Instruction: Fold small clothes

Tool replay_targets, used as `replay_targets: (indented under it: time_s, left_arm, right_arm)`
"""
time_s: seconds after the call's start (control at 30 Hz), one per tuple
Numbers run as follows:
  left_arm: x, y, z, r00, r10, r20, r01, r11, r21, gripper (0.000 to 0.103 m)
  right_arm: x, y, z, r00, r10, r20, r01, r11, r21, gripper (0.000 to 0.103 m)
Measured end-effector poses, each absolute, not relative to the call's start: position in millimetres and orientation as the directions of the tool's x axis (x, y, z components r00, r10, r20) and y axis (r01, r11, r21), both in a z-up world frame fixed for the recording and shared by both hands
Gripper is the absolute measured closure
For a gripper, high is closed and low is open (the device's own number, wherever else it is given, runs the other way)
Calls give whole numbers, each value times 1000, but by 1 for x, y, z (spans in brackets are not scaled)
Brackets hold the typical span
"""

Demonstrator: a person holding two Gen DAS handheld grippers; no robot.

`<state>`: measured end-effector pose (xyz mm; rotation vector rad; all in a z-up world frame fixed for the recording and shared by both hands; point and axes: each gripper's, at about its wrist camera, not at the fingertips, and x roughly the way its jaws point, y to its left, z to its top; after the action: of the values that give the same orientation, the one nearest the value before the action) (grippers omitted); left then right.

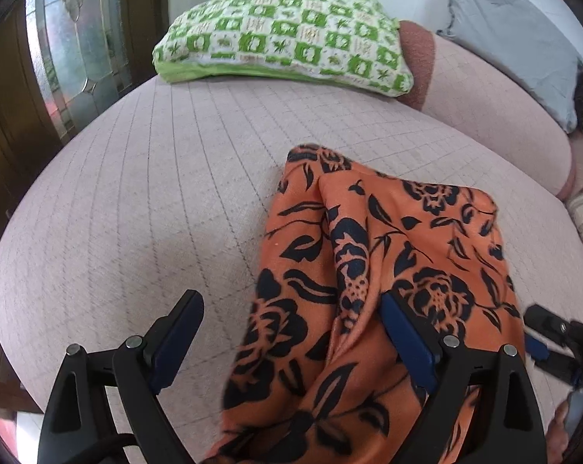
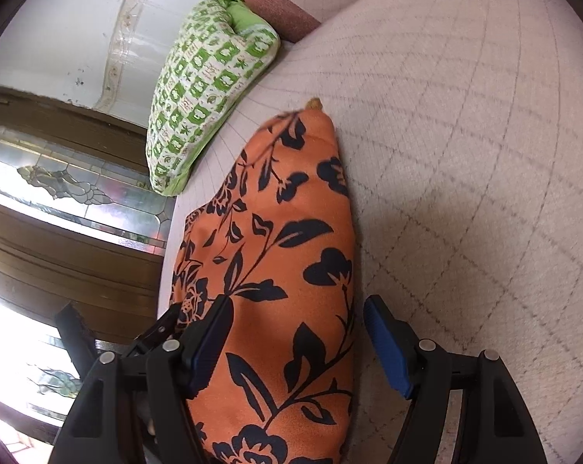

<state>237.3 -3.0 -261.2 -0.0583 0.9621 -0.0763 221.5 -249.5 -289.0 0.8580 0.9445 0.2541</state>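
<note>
Left gripper (image 1: 291, 332): we see its jaws spread wide and tilted steeply down at the cloth; the blue pad on one side hangs over bare sofa, clear of the cloth, and the other pad sits at the cloth's fold, though we cannot tell if it touches.
Right gripper (image 2: 299, 344): we see its jaws apart and angled down less steeply; one pad lies against the cloth's edge, the other stands off it over the sofa, so nothing is clamped.
Cloth (image 1: 372, 255): orange with a black flower print, bunched in soft folds on the sofa, running between the jaws of both grippers.
Sofa (image 1: 144, 193): pale pink, with a grid of stitched lines; the cloth lies on its seat.
Pillow (image 1: 287, 34): green and white check, well beyond the cloth at the seat's far end.
Door (image 1: 59, 58): dark wood with leaded glass, past the seat's edge, off to one side of the cloth.
</note>
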Motion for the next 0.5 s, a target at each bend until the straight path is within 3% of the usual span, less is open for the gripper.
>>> replay_targets:
  time_s: [0.3,0.4,0.5]
  left_arm:
    - [210,54,-257,583,-43,-811,-64,993,-99,10]
    - [211,52,-277,491,-161,-856,16,984,-176,10]
    - [209,41,-287,456,-176,-873,56,984,-169,10]
  right_arm:
    - [202,-226,-274,575,493,-653,92,754,651,30]
    - [194,-217,-274,559,481,-675,76,781,620,30]
    - [188,-213,-277,543,485,-685,71,787,613,30]
